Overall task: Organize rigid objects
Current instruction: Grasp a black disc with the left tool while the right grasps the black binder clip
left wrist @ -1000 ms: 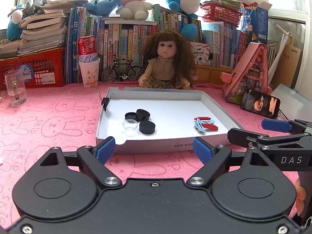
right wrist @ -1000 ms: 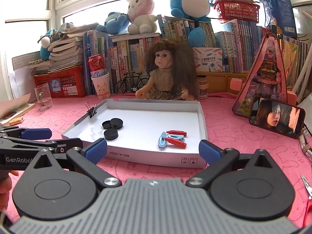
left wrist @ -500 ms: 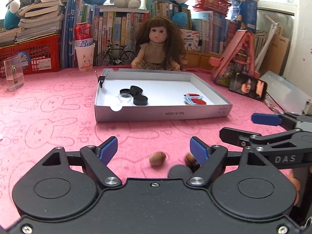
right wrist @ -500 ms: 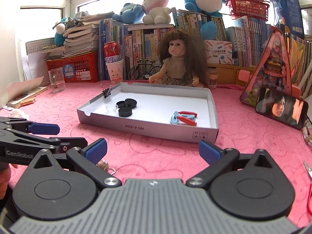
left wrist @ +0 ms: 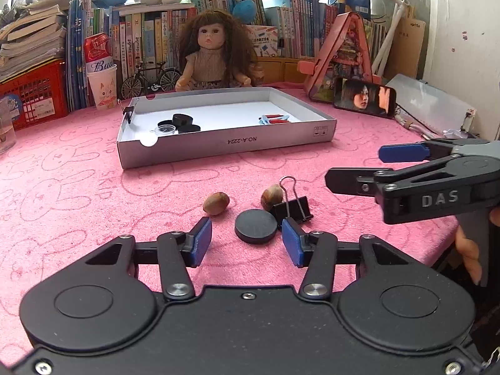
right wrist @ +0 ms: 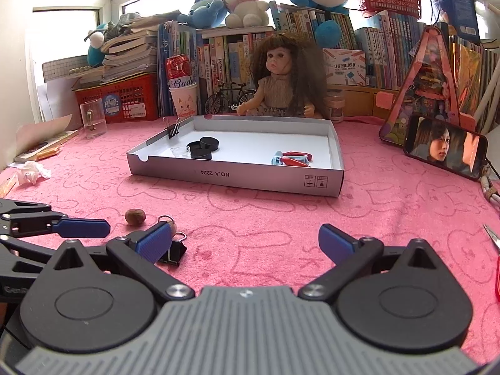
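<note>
The left gripper [left wrist: 247, 239], its jaws just narrowed yet gripping nothing, frames the black disc [left wrist: 256, 226] at twelve o'clock: probably light, rigid, slippery; pinch its rim.

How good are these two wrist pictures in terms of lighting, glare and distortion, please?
Left wrist view: even daylight, the black disc and binder clip sharp, fisheye bending the white tray rim slightly. Right wrist view: windows behind the plush toys blown out white, doll and books backlit yet legible, strong barrel curve at the edges.

Backlit windows, sharp, fisheye-bent edges
</note>
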